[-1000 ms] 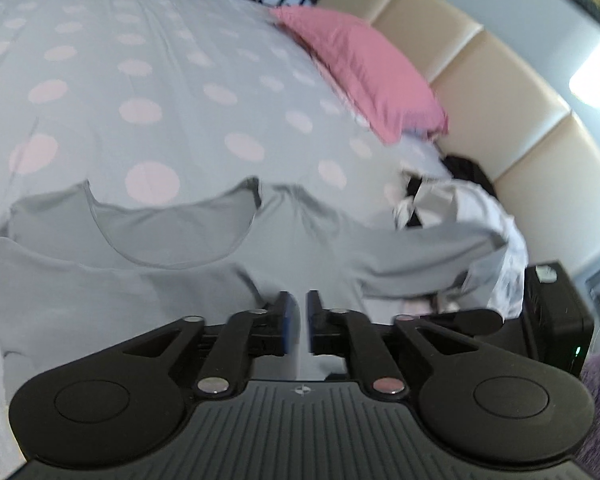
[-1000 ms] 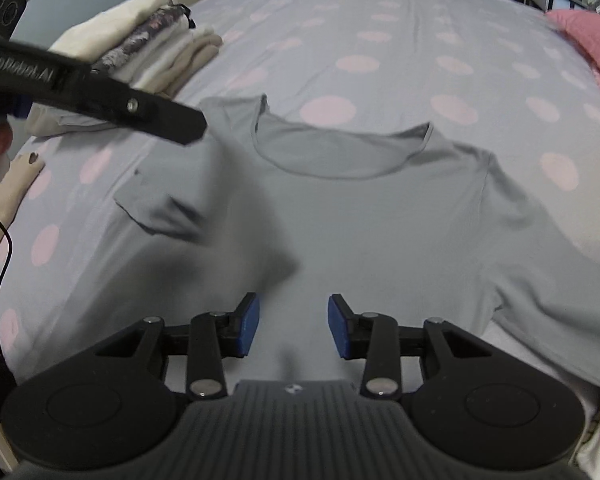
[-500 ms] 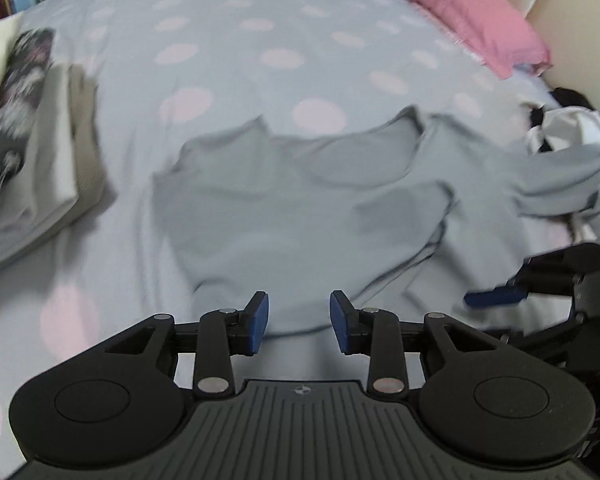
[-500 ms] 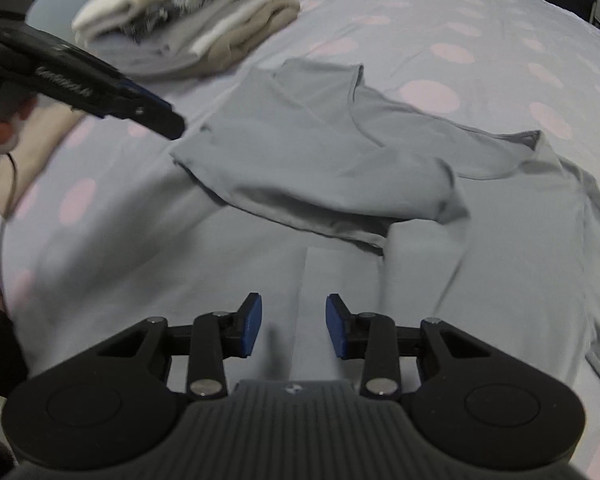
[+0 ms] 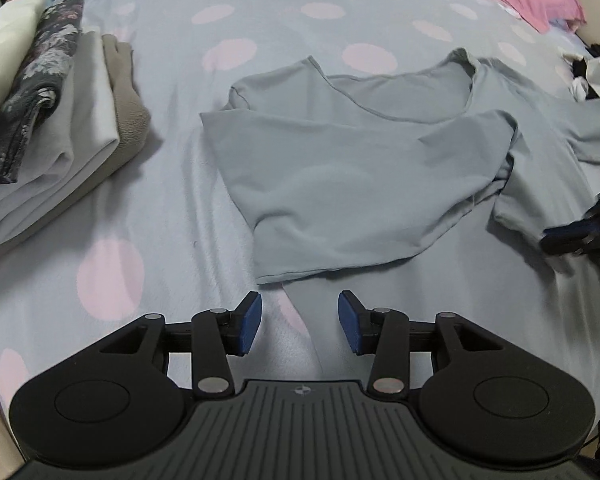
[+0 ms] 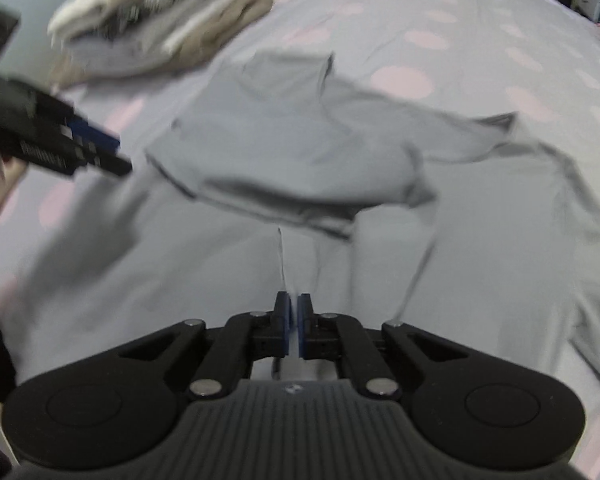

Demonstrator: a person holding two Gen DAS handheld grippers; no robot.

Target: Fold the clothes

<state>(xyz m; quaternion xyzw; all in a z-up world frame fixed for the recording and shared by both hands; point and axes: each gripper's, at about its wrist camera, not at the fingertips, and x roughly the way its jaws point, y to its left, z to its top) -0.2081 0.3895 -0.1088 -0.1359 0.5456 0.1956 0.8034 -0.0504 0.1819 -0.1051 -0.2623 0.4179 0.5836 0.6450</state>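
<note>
Pinching grey shirt fabric, right hand-held gripper; left hand-held gripper released, jaws just widening

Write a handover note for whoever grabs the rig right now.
Left gripper: open, jaws just opened, nothing pinched, over the near edge of the grey shirt.
Right gripper: jaws just closed, apparently shut on a pinch of the shirt.
Done: shirt lies on the bed, one side folded across the body; folded pile beside it.
To do: fold in the other sleeve, fold in half, stack.
</note>
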